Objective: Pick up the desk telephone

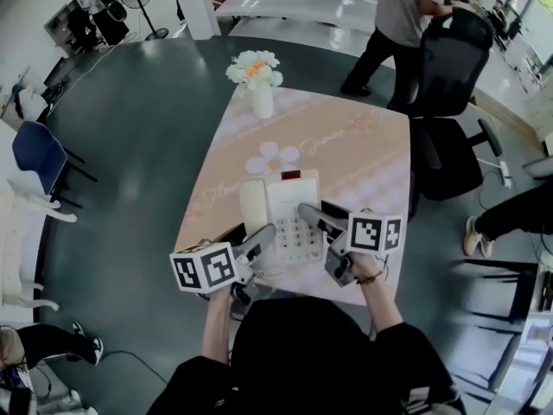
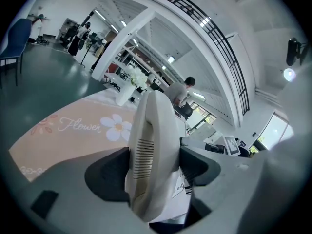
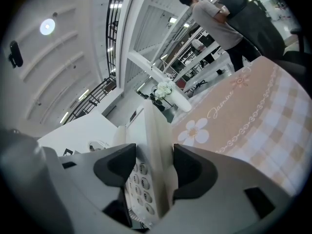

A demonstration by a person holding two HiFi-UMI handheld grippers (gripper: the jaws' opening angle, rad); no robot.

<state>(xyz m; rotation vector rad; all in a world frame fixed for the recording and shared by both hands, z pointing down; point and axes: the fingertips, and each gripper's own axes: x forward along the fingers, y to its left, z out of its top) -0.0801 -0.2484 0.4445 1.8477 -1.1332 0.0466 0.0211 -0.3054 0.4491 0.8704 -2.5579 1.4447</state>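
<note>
The cream desk telephone [image 1: 281, 210] lies near the front edge of the pink table [image 1: 363, 145], with its handset on its left side. In the head view my left gripper [image 1: 262, 233] reaches in at the phone's left, my right gripper [image 1: 313, 216] at its right. The left gripper view shows that gripper [image 2: 153, 167] shut across the handset [image 2: 153, 140], a dark pad on each side. In the right gripper view the right gripper [image 3: 152, 167] is shut on the phone's right edge [image 3: 155, 145], beside the keypad [image 3: 140, 178]. I cannot tell whether the phone is off the table.
A white vase of flowers [image 1: 257, 80] stands at the table's far edge. A black office chair [image 1: 449, 85] and a standing person [image 1: 402, 24] are beyond the far right corner. A blue chair [image 1: 39, 154] stands far left. A flower print [image 1: 272, 156] marks the cloth.
</note>
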